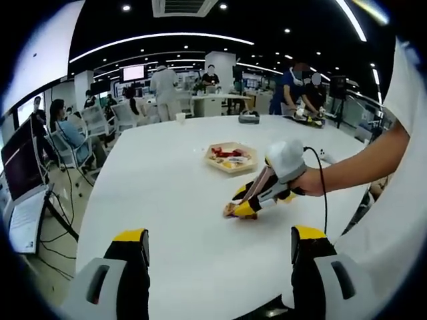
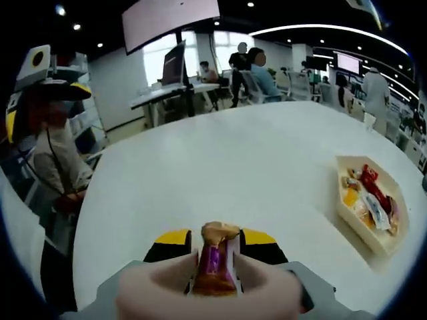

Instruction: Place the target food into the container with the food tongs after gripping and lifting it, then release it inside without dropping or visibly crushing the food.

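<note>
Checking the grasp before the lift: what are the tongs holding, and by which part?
The right tongs pinch a wrapped snack by its sides, low at the table. The left tongs hold nothing.

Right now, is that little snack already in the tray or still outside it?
Outside. The snack sits pinched in the right gripper down at the white table, apart from the tray.

A large white round table [image 1: 173, 193] fills an open-plan office lit by curved ceiling light strips [image 1: 160, 39] and recessed spotlights. Beyond the table, people sit and stand at desks [image 1: 213, 103] with monitors [image 1: 133, 72]. Bright windows [image 2: 220, 47] lie behind a wall screen [image 2: 170, 20], past the table's far edge.
</note>
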Demonstrator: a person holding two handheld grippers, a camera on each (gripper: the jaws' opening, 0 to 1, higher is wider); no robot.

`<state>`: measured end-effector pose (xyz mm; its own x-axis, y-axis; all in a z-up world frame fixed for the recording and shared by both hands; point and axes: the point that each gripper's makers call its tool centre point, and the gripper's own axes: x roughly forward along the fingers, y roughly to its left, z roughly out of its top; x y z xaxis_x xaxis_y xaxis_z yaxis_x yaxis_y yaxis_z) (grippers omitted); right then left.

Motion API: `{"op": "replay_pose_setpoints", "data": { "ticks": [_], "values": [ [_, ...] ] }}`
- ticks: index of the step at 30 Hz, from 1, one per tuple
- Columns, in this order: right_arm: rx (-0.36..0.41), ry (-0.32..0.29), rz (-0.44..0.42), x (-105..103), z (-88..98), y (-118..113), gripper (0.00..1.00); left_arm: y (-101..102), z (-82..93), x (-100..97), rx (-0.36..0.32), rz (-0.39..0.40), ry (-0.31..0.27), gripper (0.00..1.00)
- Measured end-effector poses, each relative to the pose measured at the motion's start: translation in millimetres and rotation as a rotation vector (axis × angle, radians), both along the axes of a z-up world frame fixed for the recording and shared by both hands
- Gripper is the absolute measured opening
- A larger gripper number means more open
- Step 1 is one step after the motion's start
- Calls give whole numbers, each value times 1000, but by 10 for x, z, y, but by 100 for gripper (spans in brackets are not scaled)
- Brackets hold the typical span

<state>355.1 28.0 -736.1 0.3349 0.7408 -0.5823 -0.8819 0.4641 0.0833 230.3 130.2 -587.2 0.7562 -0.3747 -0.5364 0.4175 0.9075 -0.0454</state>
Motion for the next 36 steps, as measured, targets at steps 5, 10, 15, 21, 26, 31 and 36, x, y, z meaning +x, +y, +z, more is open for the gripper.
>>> {"op": "replay_pose_setpoints", "data": {
  "ticks": [5,10,15,21,26,31,36],
  "values": [
    [-20,-61,26,17,9,3,24,9,11,-23,22,2,13,88],
    [-21,-80,49,11,5,14,20,-56,19,14,25,-6,16,87],
    [-20,-70,44,23,3,11,20,-127,39,60,25,-22,14,87],
    [-12,-48,34,46,9,8,20,-141,85,101,25,-28,3,88],
    [-10,-45,35,67,51,-3,20,-143,88,103,27,-30,2,88],
    [15,-42,13,99,129,-28,20,-125,87,85,23,-27,1,87],
    [31,-45,-11,132,205,-88,20,-120,74,79,20,-32,2,87]
  ]
}}
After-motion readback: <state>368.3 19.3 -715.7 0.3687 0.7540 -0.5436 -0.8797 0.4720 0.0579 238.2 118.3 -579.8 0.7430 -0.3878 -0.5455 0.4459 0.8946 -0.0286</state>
